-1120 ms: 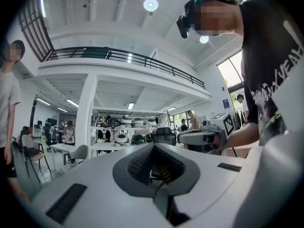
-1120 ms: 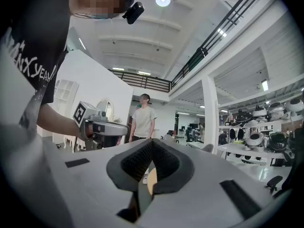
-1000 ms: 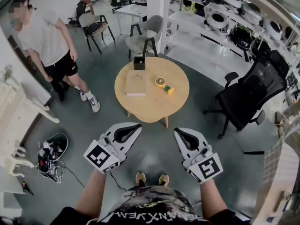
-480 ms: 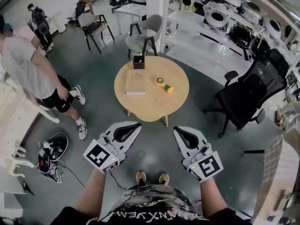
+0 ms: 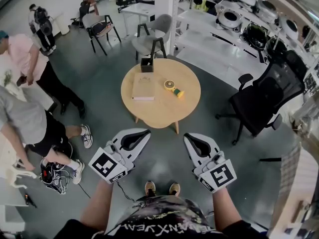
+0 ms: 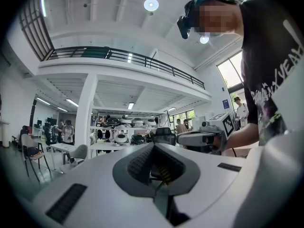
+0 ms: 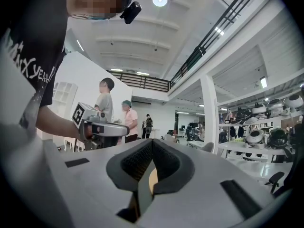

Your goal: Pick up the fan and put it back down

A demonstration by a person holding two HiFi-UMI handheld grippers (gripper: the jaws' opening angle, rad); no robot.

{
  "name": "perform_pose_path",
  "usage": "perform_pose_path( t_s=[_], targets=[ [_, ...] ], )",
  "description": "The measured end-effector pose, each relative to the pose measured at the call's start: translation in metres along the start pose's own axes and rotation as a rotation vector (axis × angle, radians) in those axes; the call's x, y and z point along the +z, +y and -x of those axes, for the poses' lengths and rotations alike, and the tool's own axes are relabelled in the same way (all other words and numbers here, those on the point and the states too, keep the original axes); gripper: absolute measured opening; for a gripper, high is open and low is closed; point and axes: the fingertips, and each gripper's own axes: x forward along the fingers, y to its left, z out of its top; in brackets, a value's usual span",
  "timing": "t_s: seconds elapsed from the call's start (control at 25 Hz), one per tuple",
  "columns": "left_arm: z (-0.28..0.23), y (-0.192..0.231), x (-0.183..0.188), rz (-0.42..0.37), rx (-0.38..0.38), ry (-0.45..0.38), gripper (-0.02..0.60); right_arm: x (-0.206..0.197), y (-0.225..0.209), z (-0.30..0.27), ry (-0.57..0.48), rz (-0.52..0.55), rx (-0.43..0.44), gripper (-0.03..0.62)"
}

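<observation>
Left gripper (image 5: 143, 134), right gripper (image 5: 190, 139): both clenched, empty, side by side near body. Fan (image 5: 174, 89) well ahead, lying on round table (image 5: 149, 119) beside book (image 5: 143, 87). Best to step closer first, unclench right jaws, then grasp fan squarely.

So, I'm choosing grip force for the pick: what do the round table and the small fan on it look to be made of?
The round table looks like light wood or wood veneer with a matte finish: an even pale tan top with no glare. The fan is probably plastic, with a solid yellow head and a green handle, but it is too small to be sure.
</observation>
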Motion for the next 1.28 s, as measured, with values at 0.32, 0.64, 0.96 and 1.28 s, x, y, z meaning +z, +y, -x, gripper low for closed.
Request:
perform_pose_path(
  t_s=[0.32,0.64,0.96,1.28],
  targets=[
    [0.0001,-0.0006,-0.0027,0.002,0.002,-0.001,0.014,-0.0026,-0.0013,0.0007,-0.005,-0.004,-0.004,0.005],
    [-0.0014,-0.0017,-0.0078,0.005,-0.001,-0.003,0.012,-0.0067,-0.0021,0.0019,-0.013,-0.006,-0.007,0.021],
    [-0.0019,-0.0018,-0.0085,0.007,-0.002,-0.002,0.014,-0.0060,-0.0028,0.0029,-0.019,-0.006,-0.007,0.075],
    [-0.0002,-0.0018,-0.0084,0.008,-0.001,0.002,0.014,-0.0049,-0.0010,0.0035,-0.024,-0.014,-0.005,0.152]
  ],
)
